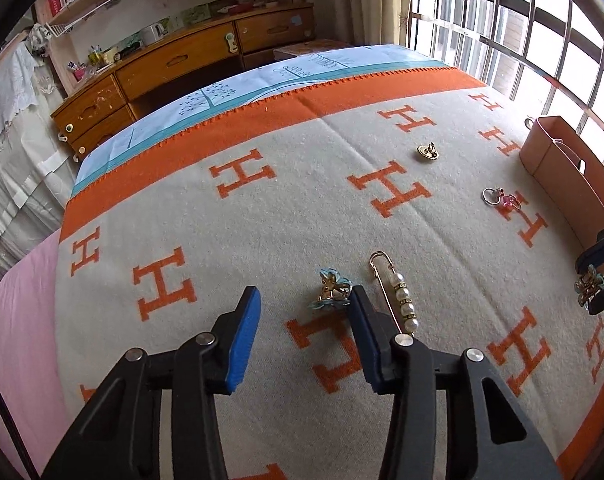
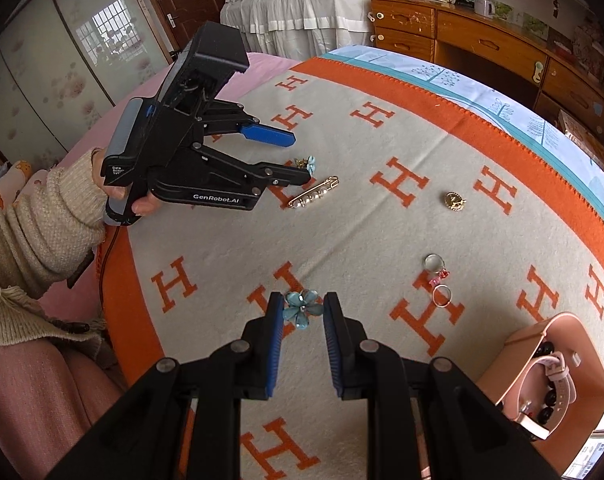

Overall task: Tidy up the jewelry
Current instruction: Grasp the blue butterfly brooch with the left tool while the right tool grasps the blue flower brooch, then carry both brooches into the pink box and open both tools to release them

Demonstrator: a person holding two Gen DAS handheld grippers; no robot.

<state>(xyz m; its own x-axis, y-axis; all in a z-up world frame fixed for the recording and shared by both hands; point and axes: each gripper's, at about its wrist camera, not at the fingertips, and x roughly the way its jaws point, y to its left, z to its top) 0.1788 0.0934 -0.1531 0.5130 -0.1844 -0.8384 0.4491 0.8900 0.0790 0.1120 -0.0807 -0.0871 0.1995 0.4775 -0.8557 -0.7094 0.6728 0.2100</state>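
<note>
Left gripper (image 1: 304, 306) angled low over an orange-and-cream blanket (image 1: 262, 216), jaws spread wide, one fingertip beside a blue flower clip (image 1: 331, 290) near a pearl pin (image 1: 400, 296). Right gripper (image 2: 303, 308) level, pads pinching a second blue flower clip (image 2: 302, 307). Pink box (image 2: 558, 376) at right.

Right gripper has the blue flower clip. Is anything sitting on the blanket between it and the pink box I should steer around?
Yes. The rings with pink charms lie on the blanket roughly between the right gripper, shut on the blue flower clip, and the pink box. Carried above them, nothing else visible blocks the way.
</note>
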